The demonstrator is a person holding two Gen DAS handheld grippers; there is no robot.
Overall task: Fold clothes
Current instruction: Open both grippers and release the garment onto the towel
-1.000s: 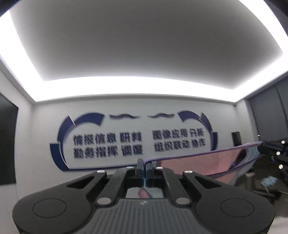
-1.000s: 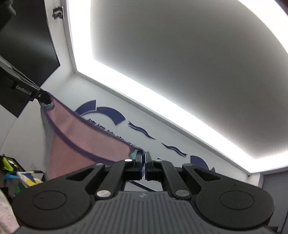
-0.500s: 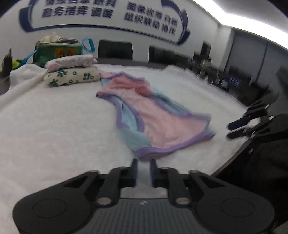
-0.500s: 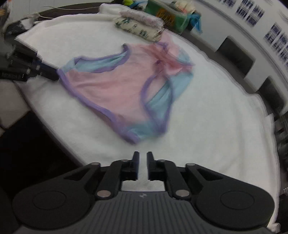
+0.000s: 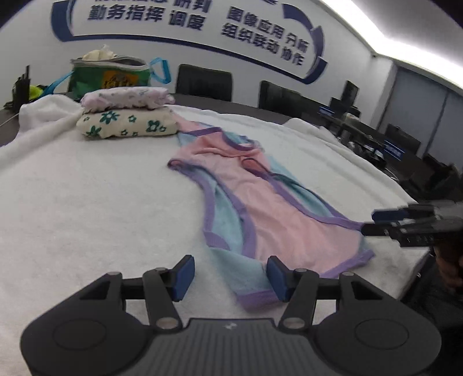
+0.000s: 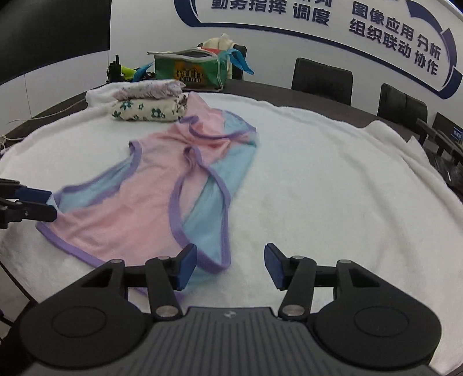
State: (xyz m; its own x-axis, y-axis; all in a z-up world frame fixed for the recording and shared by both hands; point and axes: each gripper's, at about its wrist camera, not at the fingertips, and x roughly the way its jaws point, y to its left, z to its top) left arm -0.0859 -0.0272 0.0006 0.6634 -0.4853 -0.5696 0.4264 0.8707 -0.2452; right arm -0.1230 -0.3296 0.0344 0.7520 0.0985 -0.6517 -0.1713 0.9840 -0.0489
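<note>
A pink sleeveless garment with light-blue side panels and purple trim (image 5: 269, 208) lies spread on the white fleece cover (image 5: 86, 202) of the table, its far end close to a stack of two folded pieces.

Left gripper (image 5: 230, 274): the jaws stand roughly half open and have just been opening. The pads press on nothing. The near purple-trimmed corner of the garment lies on the cover below and between the blue pads (image 5: 183, 273), released.

Right gripper (image 6: 230, 267): the jaws stand roughly half open and have just been opening. Nothing is held. The other near corner of the garment lies beside and under the left-hand blue pad; the remaining gap shows bare white cover.

Each gripper appears at the edge of the opposite wrist view, at the garment's near edge.

Stack: a folded cream cloth with green flowers (image 5: 127, 124) carries a folded pale pink printed cloth (image 5: 127, 97). Behind the stack stands an open green bag with blue handles (image 5: 111, 76). Black chairs (image 6: 321, 76) line the wall with blue lettering (image 6: 318, 14).
</note>
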